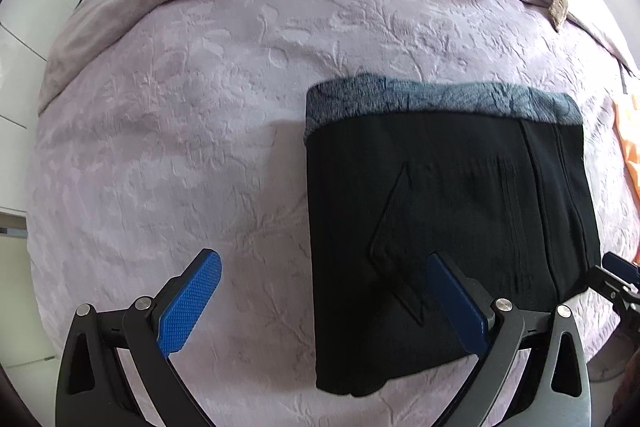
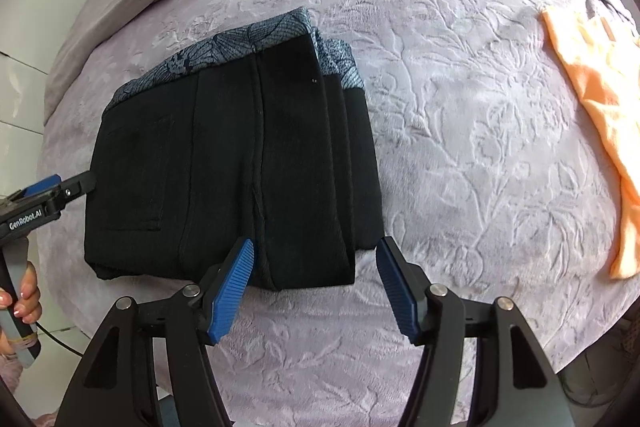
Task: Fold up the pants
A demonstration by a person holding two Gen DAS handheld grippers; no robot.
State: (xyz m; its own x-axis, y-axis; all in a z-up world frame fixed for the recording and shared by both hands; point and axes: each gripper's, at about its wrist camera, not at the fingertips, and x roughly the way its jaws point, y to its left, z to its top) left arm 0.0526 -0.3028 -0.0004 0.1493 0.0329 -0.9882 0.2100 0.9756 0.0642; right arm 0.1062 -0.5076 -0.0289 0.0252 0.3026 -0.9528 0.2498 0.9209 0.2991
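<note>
Pants (image 2: 224, 163) lie folded on the bed (image 2: 460, 147); left claw (image 1: 320, 303) and right claw (image 2: 316, 287) are released, empty. Layers could be dragged askew if snagged.

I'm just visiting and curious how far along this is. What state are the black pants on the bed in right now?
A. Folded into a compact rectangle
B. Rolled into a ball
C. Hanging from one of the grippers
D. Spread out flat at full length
A: the black pants lie as a neat layered rectangle on the bedspread, with both grippers open and off them.
</note>
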